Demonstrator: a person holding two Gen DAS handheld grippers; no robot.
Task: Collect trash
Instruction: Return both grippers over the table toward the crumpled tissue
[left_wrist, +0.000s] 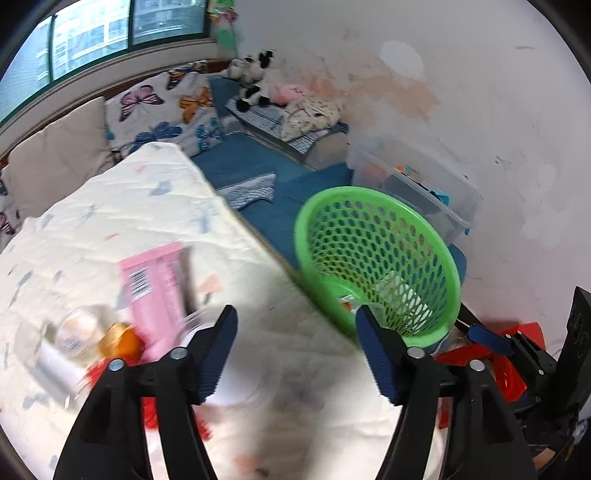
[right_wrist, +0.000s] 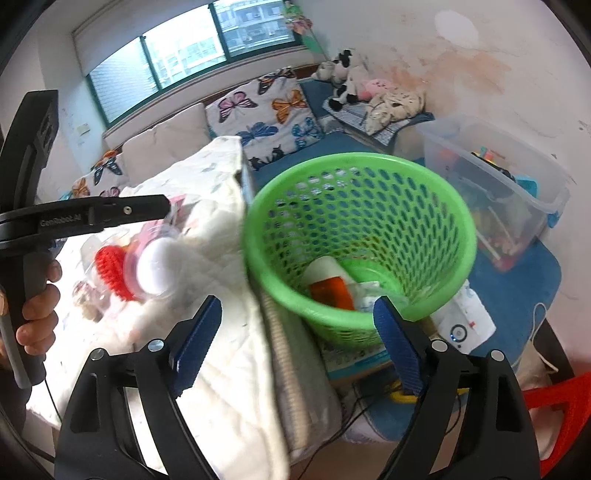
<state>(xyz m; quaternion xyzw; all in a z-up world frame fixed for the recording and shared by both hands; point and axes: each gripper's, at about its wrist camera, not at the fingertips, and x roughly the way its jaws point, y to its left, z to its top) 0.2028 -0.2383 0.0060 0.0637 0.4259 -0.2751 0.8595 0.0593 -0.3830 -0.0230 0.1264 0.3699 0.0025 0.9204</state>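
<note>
1. A bed covered by a white quilt (left_wrist: 155, 206) fills the left of both views; its edge runs just beside the green basket (left_wrist: 373, 254).
2. The green basket stands on a blue mat (right_wrist: 517, 288) next to the bed. In the right wrist view some trash already lies at its bottom: an orange-and-white packet (right_wrist: 328, 284) and crumpled white paper (right_wrist: 365, 295).
3. A clear storage box (right_wrist: 495, 184) with toys sits just behind the basket, against the wall.
4. More trash lies on the quilt: a pink packet (left_wrist: 159, 284), a white round lid (right_wrist: 155, 266), a red ridged piece (right_wrist: 110, 271), an orange item (left_wrist: 120, 343) and a pale cup (left_wrist: 75, 332), all blurred.
5. The left claw (left_wrist: 295, 347) is released, its blue pads wide apart and nothing between them; it hangs over the quilt's edge, the pink packet just to its left, the basket just to its right.
6. The right claw (right_wrist: 297, 339) is also released and empty, above the bed's edge with the basket just ahead on the right.
7. A hand (right_wrist: 37, 314) grips the left claw's handle.
8. A white device (right_wrist: 463, 317) lies beside the basket's foot.
</note>
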